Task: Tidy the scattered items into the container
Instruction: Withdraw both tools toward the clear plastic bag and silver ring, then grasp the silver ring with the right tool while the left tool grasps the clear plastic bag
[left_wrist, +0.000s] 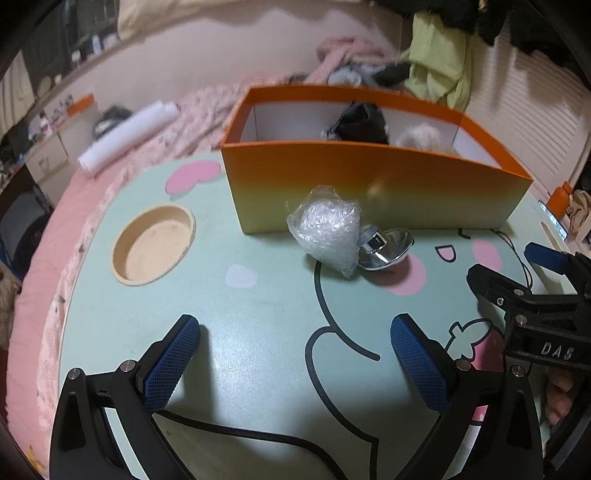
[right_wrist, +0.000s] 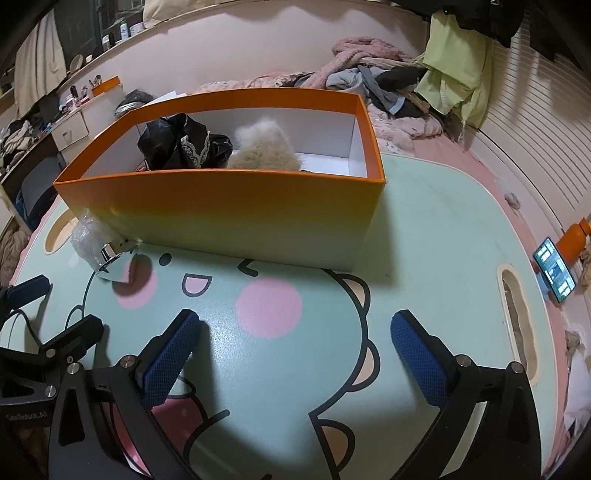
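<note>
An orange box (left_wrist: 369, 184) (right_wrist: 221, 206) stands on the mint cartoon table (left_wrist: 240, 332). Inside it lie a black crumpled item (right_wrist: 177, 144) (left_wrist: 360, 123) and a beige fluffy item (right_wrist: 264, 151) (left_wrist: 421, 136). In front of the box a clear bubble-wrap bundle (left_wrist: 327, 230) (right_wrist: 86, 236) rests against a shiny chrome piece (left_wrist: 384, 249) (right_wrist: 114, 260). My left gripper (left_wrist: 295, 347) is open over bare table, short of the bundle. My right gripper (right_wrist: 295, 343) is open, nothing between its blue pads; it shows at the left wrist view's right edge (left_wrist: 517, 273).
A round recess (left_wrist: 153, 243) sits in the table's left part, a slot (right_wrist: 517, 325) near its right edge. A phone (right_wrist: 554, 275) and an orange bottle (right_wrist: 574, 238) lie right of the table. A white roll (left_wrist: 127, 133), pink bedding and piled clothes (right_wrist: 373, 70) lie behind.
</note>
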